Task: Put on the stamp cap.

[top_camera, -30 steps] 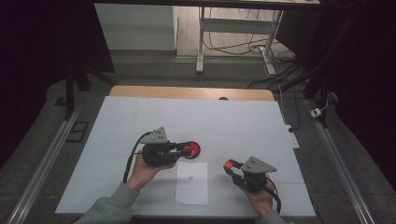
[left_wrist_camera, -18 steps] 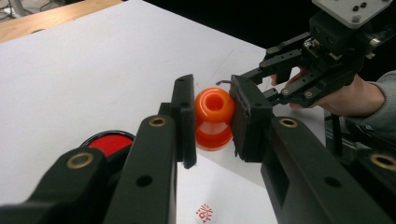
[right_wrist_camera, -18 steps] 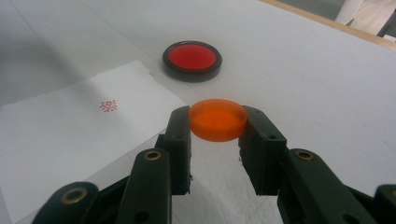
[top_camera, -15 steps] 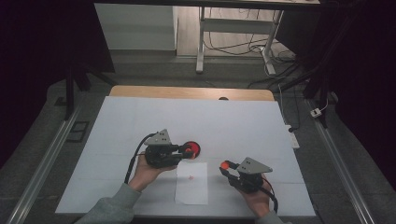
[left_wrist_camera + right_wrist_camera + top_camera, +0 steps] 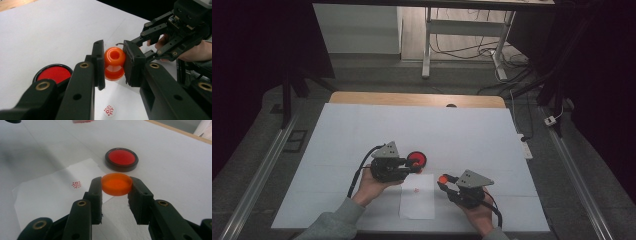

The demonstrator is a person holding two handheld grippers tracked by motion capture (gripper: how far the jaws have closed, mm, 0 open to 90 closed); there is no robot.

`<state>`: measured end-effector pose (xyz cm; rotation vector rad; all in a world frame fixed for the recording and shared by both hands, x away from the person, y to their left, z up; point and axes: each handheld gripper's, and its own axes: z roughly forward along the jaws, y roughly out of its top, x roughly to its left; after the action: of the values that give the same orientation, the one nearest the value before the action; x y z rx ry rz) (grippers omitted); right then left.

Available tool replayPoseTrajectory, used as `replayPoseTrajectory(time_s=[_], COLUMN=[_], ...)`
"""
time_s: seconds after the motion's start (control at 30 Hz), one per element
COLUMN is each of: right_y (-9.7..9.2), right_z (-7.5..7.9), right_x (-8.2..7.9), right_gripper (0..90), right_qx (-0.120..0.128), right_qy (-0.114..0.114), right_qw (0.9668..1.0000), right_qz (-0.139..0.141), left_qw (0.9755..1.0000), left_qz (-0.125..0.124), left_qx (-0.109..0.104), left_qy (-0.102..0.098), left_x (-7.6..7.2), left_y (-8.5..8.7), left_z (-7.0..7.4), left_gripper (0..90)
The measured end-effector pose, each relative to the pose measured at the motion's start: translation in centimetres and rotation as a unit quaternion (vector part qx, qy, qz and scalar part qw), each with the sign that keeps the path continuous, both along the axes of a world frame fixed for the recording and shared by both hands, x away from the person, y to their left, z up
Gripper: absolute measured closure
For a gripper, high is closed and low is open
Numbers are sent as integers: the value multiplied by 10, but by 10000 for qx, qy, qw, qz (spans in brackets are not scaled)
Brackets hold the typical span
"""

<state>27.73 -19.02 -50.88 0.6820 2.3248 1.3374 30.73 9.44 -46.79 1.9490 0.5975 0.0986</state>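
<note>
While the left claw point(image 5: 113, 65) grips 1 orange stamp point(image 5: 114, 63), the right claw point(image 5: 116, 187) grips 1 orange cap point(image 5: 116, 184).

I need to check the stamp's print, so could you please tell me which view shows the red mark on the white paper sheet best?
The right gripper view: the red stamped mark lies unobstructed on the white paper sheet. The left gripper view shows it partly cut off between the jaws at the bottom edge; the high view shows a tiny red dot.

red ink pad point(image 5: 52, 74) partly hidden behind left tongs point(image 5: 113, 65), red seal mark point(image 5: 417, 190) too small to read
</note>
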Motion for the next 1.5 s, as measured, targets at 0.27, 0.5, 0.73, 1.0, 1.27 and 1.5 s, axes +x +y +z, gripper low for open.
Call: replayPoseTrajectory(time_s=[0.27,0.5,0.73,1.0,1.27,1.5], right_y=[10,19,23,29,32,33], right_z=[-3,-4,-6,-6,-8,-8], right_x=[-1,-3,-2,-3,-3,-3], right_gripper=[642,642,642,642,642,642], right_qx=[-72,7,-26,-29,-33,-53], right_qy=[36,99,122,124,120,114], right_qw=[9999,9997,9995,9994,9992,9992], right_qz=[131,239,277,325,388,370], left_qw=[10000,9998,9998,9997,9995,9993], left_qz=[-65,-184,-221,-260,-304,-356], left_qx=[27,19,12,-5,34,80], left_qy=[8,-13,0,44,61,67], left_x=[-1,-4,-5,-5,-6,-7], left_y=[-4,-10,-13,-16,-20,-23], left_z=[-1,-2,-3,-6,-9,-11], left_gripper=[725,725,725,724,724,725])
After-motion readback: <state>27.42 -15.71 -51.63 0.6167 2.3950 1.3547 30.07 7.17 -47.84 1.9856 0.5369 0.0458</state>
